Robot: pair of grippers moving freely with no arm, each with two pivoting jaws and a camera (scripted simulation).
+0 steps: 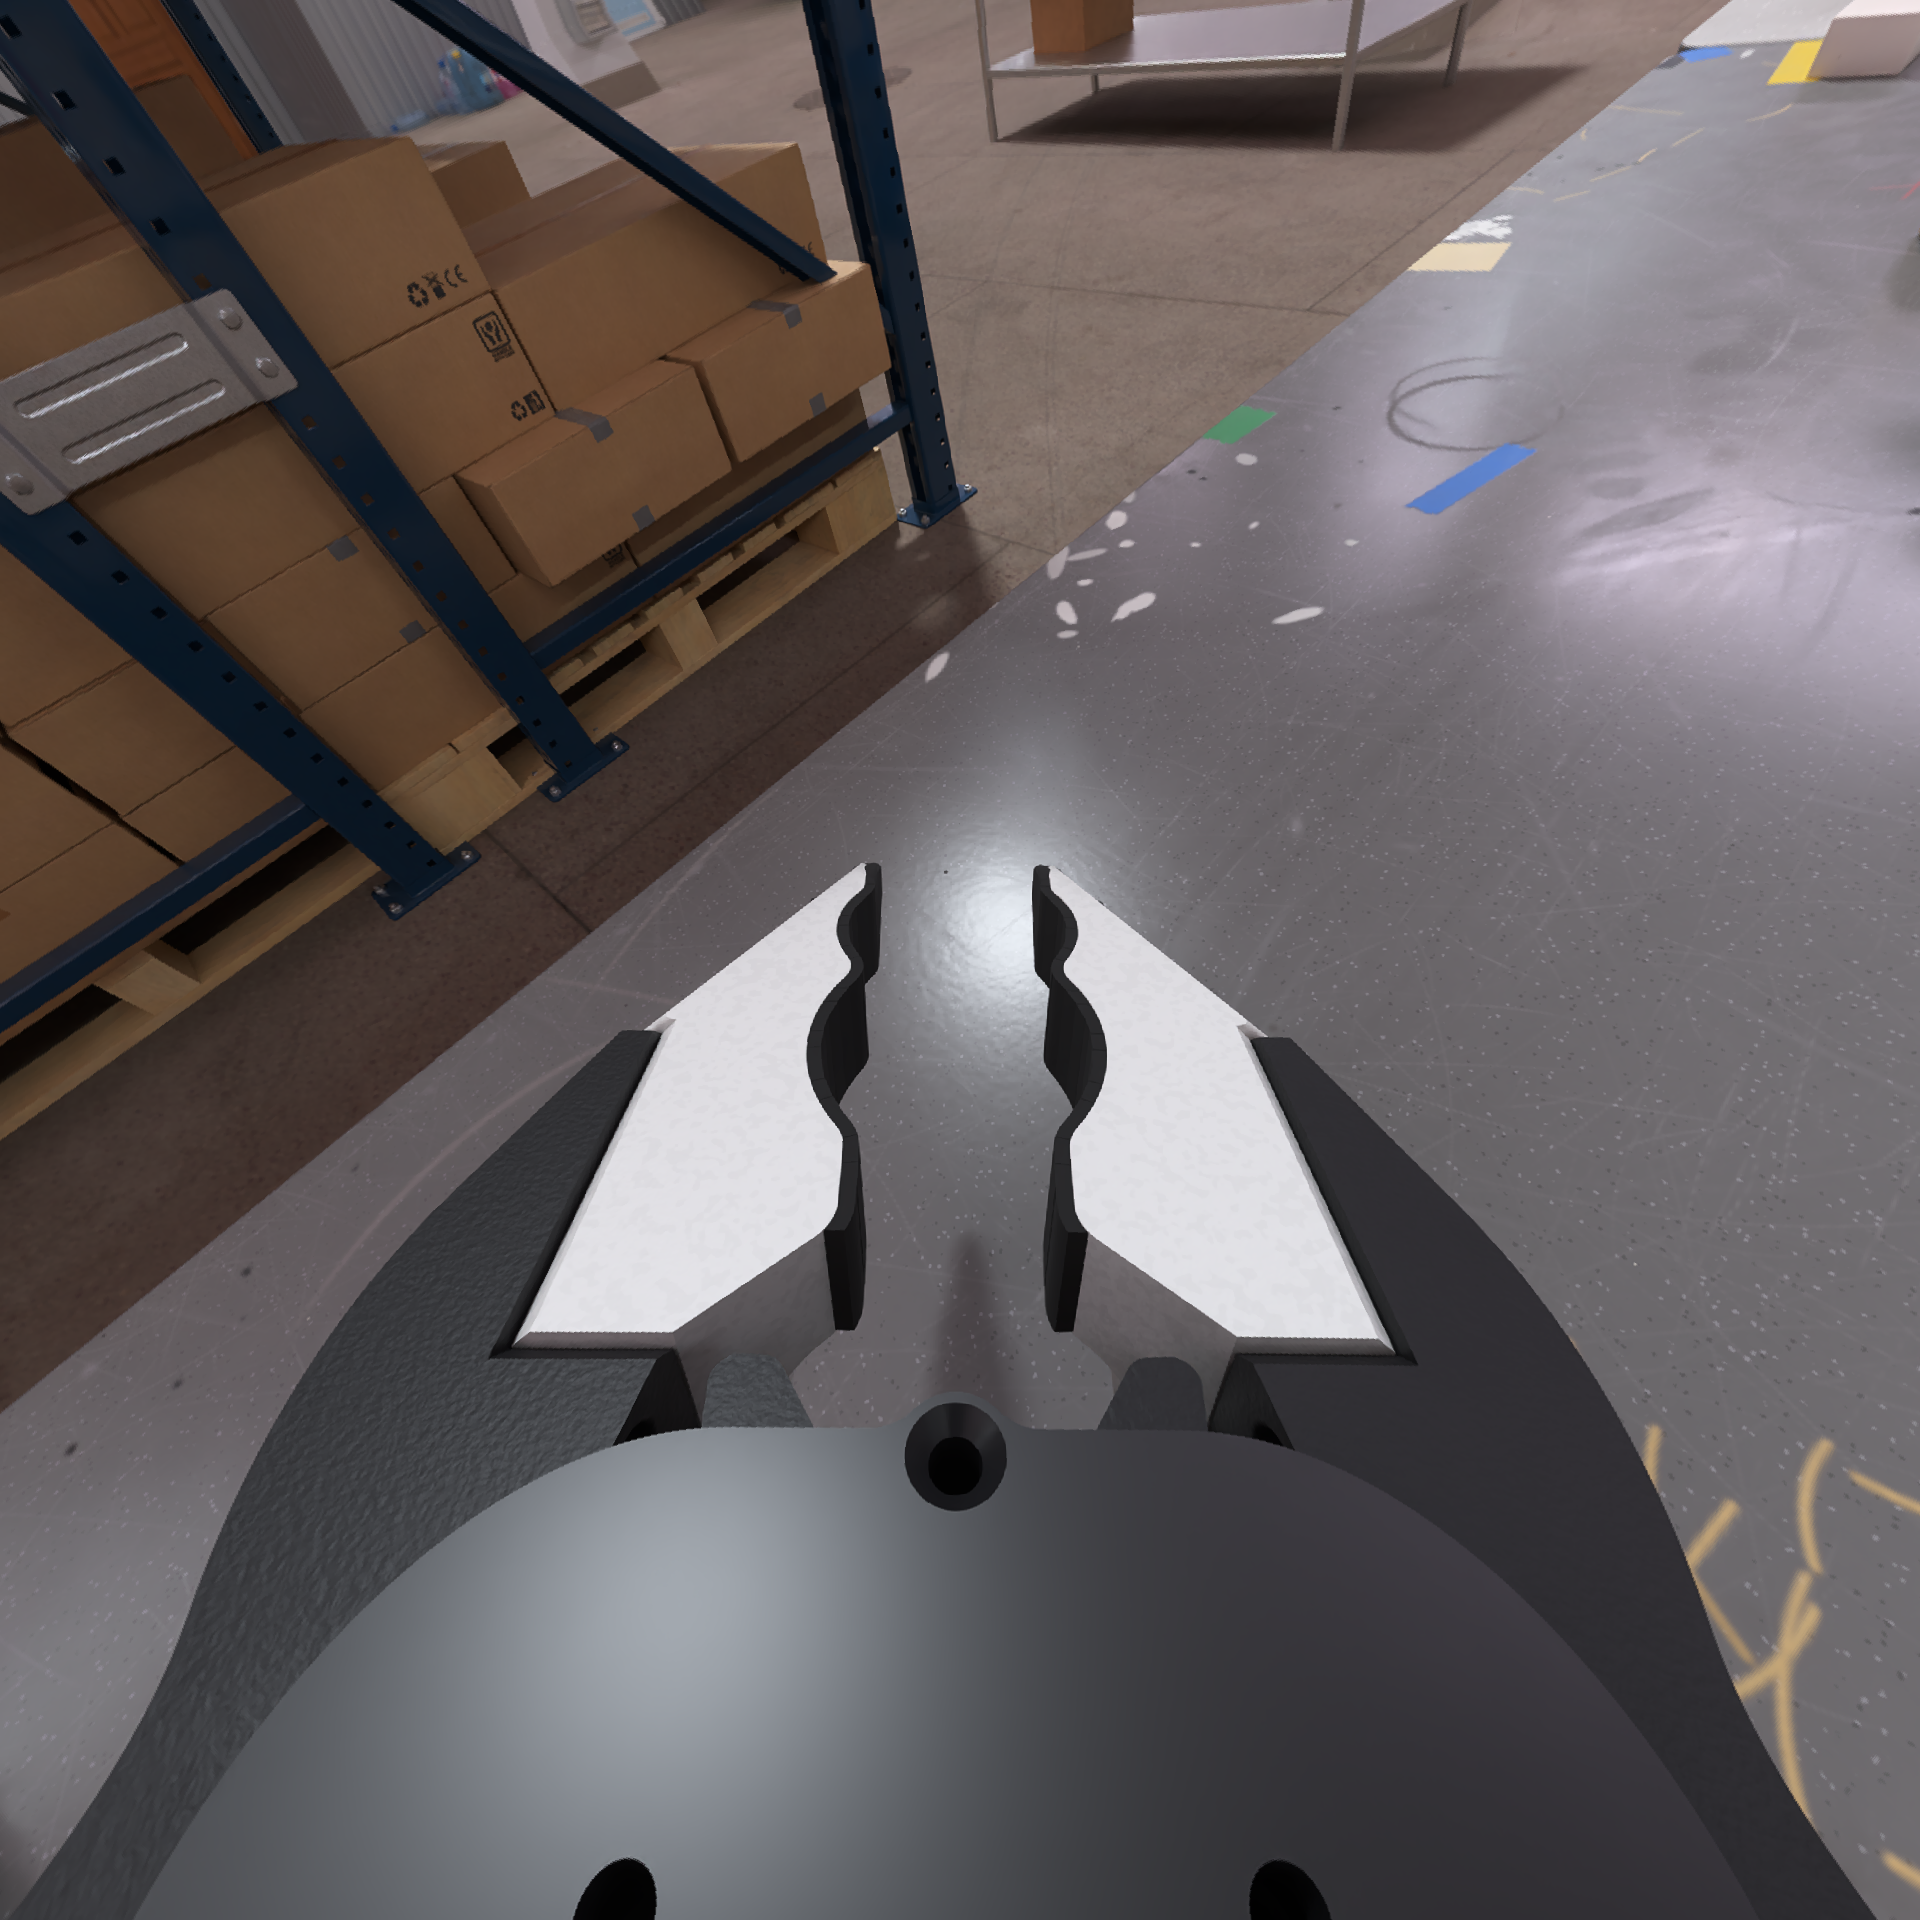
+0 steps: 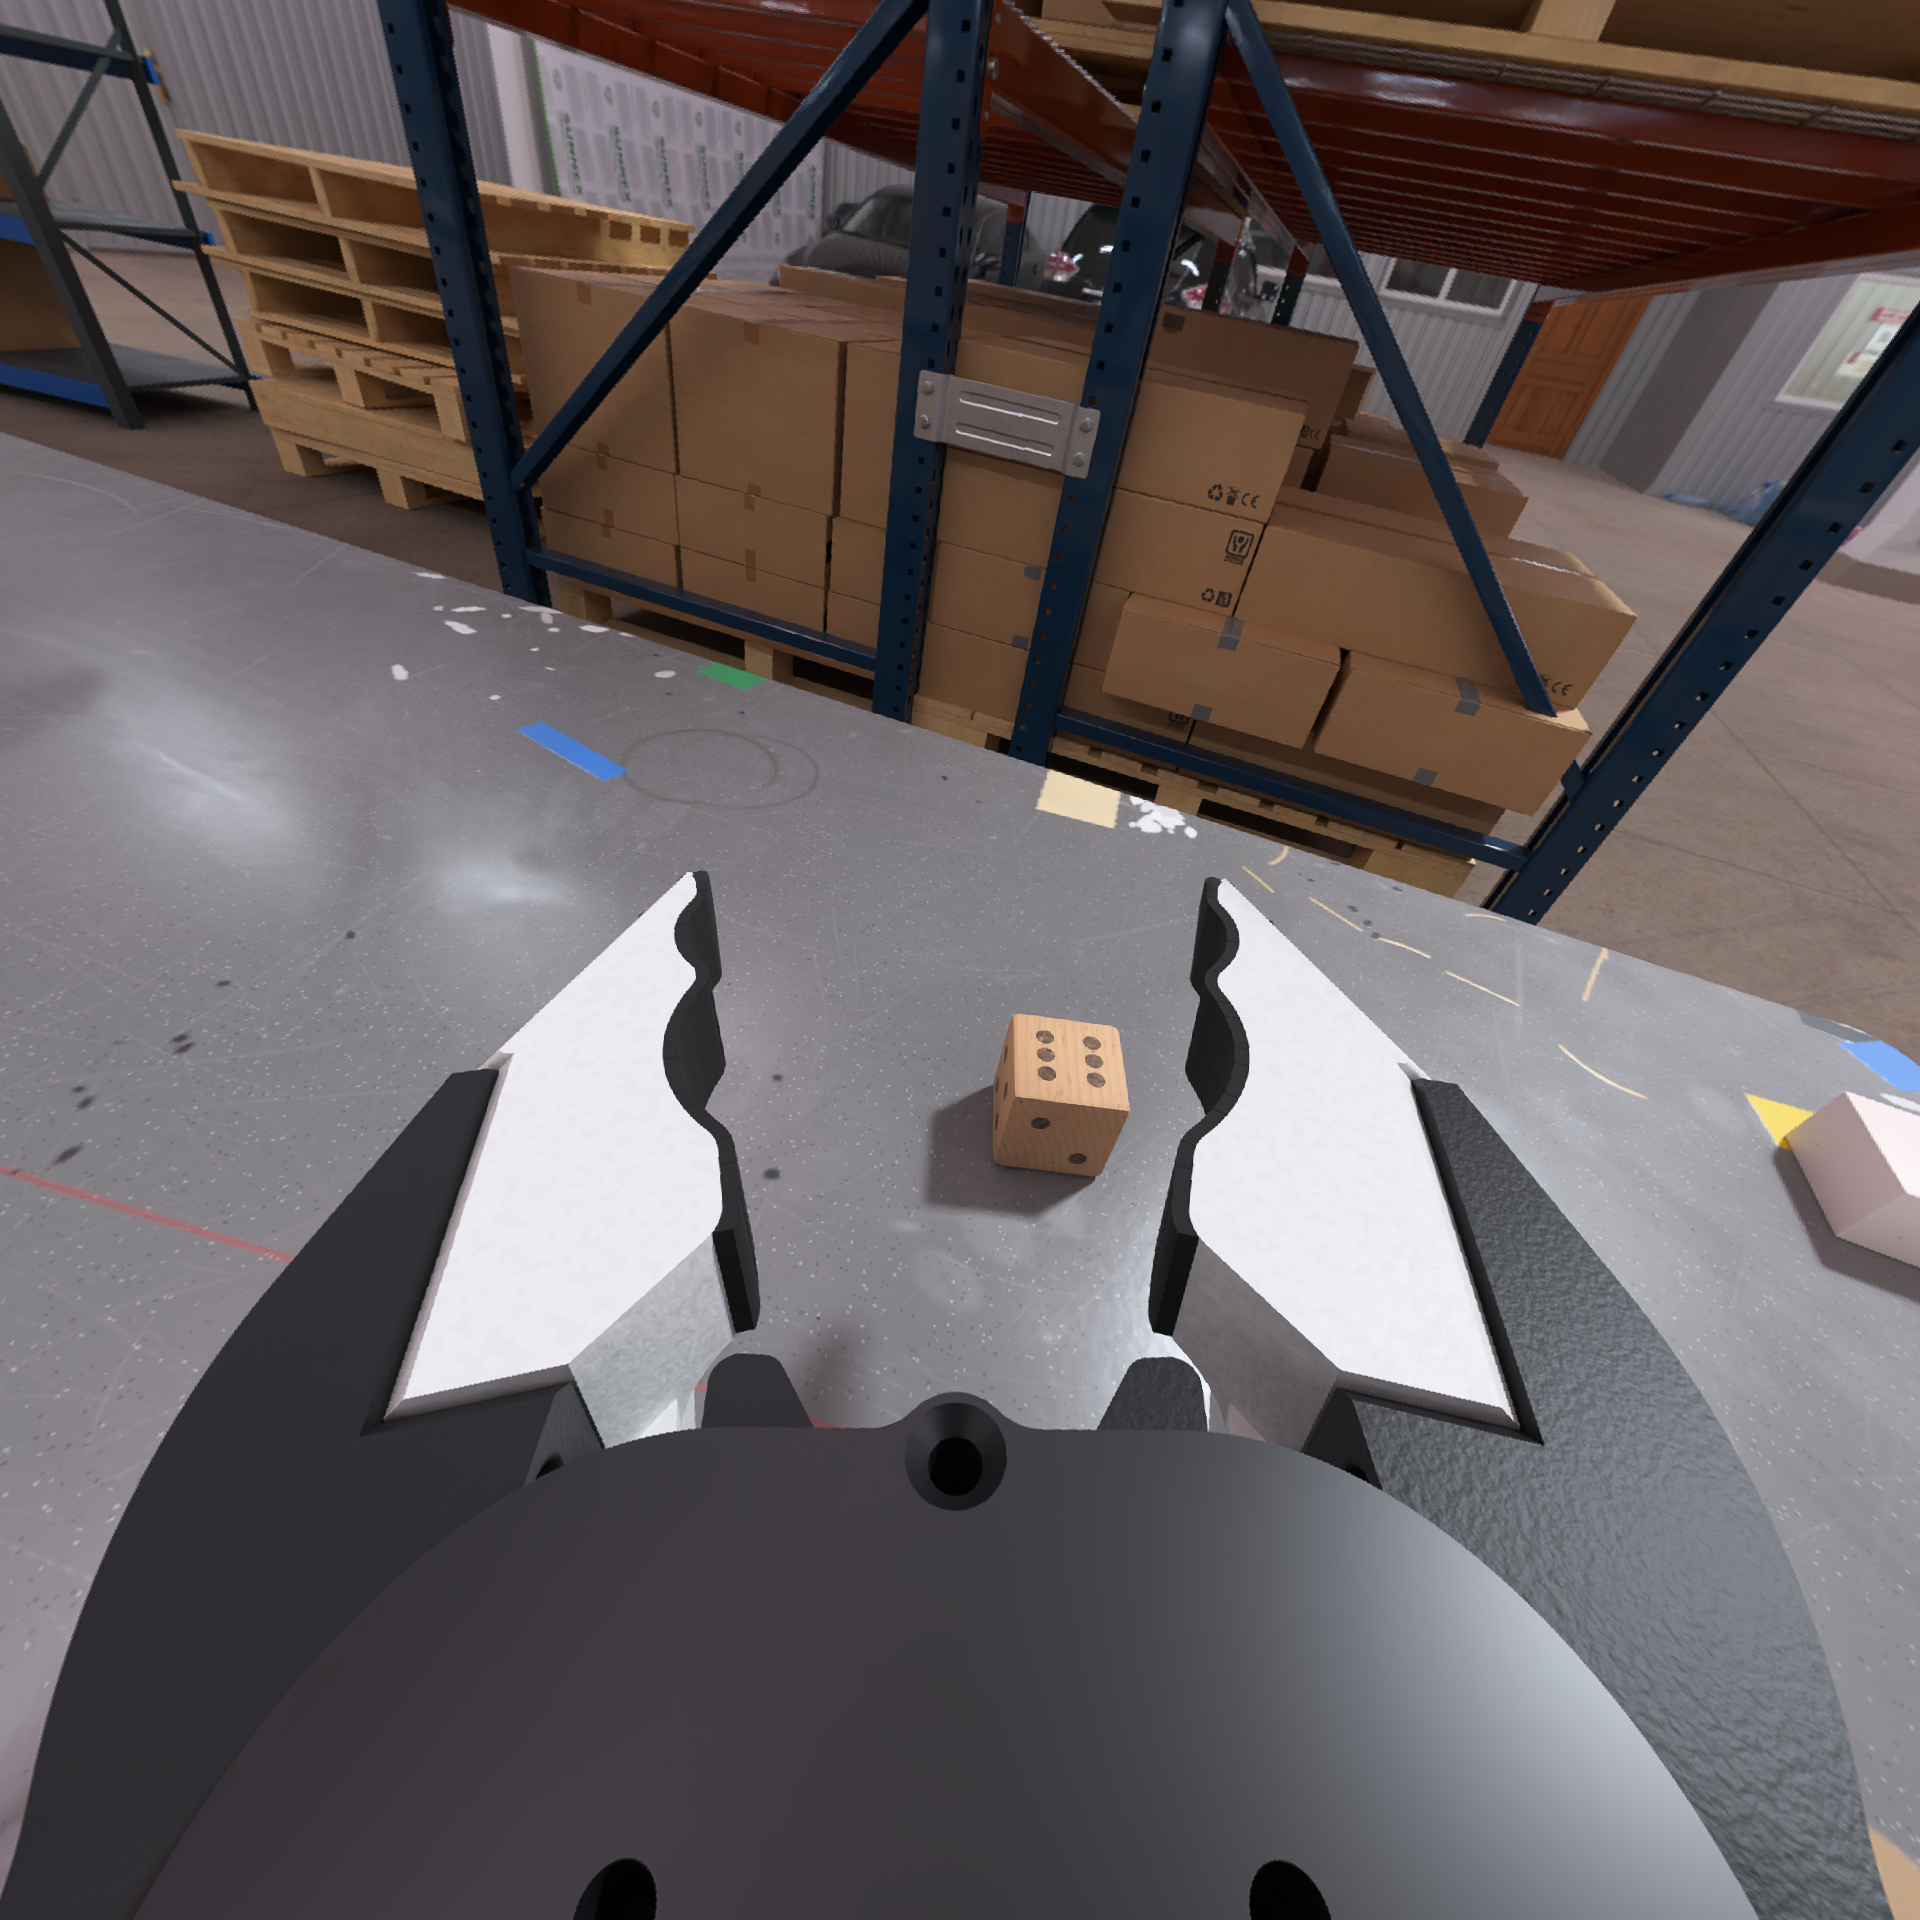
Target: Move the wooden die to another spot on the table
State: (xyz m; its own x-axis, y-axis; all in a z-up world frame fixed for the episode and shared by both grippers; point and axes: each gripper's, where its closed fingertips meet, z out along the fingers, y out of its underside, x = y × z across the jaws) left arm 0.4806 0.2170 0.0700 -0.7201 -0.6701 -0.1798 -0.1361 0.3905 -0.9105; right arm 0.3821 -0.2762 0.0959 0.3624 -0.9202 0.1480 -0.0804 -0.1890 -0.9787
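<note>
The wooden die (image 2: 1060, 1093) sits on the grey table (image 2: 312, 935) in the right wrist view, its six-dot face up. My right gripper (image 2: 951, 883) is open wide above the table; the die lies between the two fingers, nearer the right finger (image 2: 1340, 1143), touching neither. My left gripper (image 1: 956, 873) is open with a narrower gap and holds nothing; only bare grey table (image 1: 1455, 935) shows between its fingers. The die is not in the left wrist view.
A pale pink block (image 2: 1865, 1174) lies on the table at the right edge. Coloured tape patches (image 2: 571, 750) mark the table. The table's far edge (image 2: 935, 727) runs close behind the die, with blue racking and cardboard boxes (image 2: 1143, 520) beyond.
</note>
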